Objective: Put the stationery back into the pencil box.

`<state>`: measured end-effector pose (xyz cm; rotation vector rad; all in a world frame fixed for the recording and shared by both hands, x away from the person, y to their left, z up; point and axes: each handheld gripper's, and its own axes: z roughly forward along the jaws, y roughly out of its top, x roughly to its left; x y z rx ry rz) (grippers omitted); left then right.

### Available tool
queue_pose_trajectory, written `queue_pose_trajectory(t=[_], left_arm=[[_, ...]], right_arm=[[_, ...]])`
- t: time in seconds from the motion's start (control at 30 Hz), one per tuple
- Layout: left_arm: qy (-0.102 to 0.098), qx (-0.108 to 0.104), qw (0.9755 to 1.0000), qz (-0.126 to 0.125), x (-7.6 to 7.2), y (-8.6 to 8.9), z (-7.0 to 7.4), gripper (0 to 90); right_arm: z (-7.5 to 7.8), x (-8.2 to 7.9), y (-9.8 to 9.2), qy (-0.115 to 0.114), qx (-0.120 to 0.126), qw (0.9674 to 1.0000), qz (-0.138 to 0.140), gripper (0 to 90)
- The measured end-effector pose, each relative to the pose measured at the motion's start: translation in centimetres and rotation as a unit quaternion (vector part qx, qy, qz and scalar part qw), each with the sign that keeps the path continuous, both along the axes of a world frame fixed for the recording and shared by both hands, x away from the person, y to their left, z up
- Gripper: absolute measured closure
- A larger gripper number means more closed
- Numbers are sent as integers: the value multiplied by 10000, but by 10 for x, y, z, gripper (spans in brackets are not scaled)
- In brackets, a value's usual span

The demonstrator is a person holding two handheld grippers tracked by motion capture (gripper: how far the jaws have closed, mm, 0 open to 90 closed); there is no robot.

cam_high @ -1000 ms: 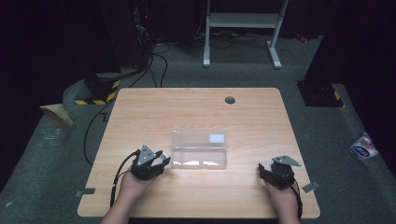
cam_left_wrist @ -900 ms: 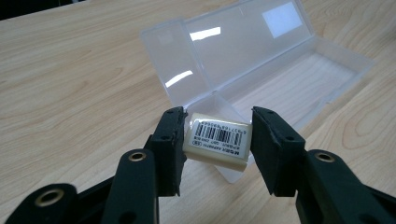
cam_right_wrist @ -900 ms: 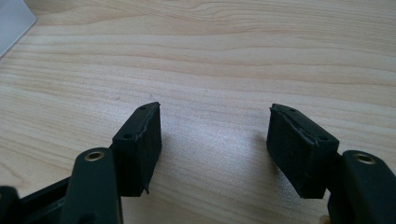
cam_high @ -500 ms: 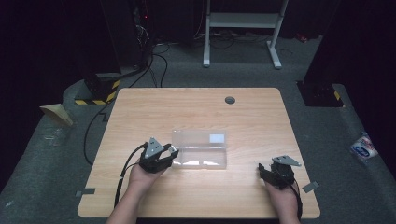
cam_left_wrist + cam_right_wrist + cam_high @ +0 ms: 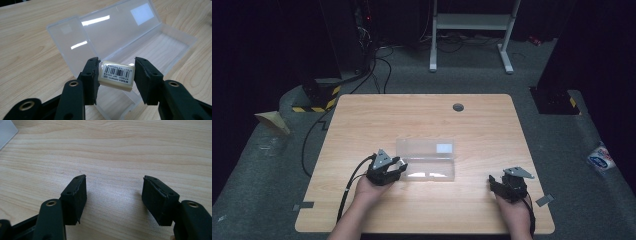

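My left gripper (image 5: 116, 75) is shut on a small white eraser (image 5: 116, 74) with a barcode label, held just above the near left end of an open clear plastic case (image 5: 140, 47). In the high view the left gripper (image 5: 391, 167) sits at the case's (image 5: 428, 160) left end, with the lid lying flat behind the tray. My right gripper (image 5: 115, 197) stands open over bare wood, nothing between its pads; in the high view this right gripper (image 5: 502, 187) rests near the table's front right.
The wooden table (image 5: 362, 125) has a dark round grommet (image 5: 458, 107) near its back edge. A black cable (image 5: 352, 185) trails from the left gripper off the front edge. Beyond the table are grey floor, a white metal stand (image 5: 472, 30) and cables.
The left hand has moved rightward with the eraser, from beside the case to over its left end. The right hand has stayed where it was.
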<state>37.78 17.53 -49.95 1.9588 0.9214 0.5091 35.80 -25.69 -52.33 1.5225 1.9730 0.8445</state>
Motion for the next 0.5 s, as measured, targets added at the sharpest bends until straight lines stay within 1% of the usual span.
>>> queue_pose_trajectory(t=[0.03,0.07,0.13,0.23,0.27,0.37,0.43,0.5], left_arm=[[-7,23,10000,-4,1,0,-1,557],[31,18,10000,-18,2,-1,-3,557],[35,45,10000,18,4,-3,-7,557],[31,206,9997,104,5,-3,-10,556],[71,204,9997,104,5,-2,-10,556],[106,142,9998,128,7,1,-11,556],[78,202,9997,128,7,1,-11,556],[90,190,9997,151,6,0,-12,555]], right_arm=[[0,0,0,-1,-2,10000,-8,365],[0,0,0,1,2,10000,-21,365],[0,0,0,1,-1,10000,-31,365],[0,0,0,3,0,10000,-32,365],[0,0,0,3,0,10000,-32,365],[0,0,0,2,1,10000,-32,365],[0,0,0,1,0,10000,-30,365],[0,0,0,1,0,10000,-31,365]])
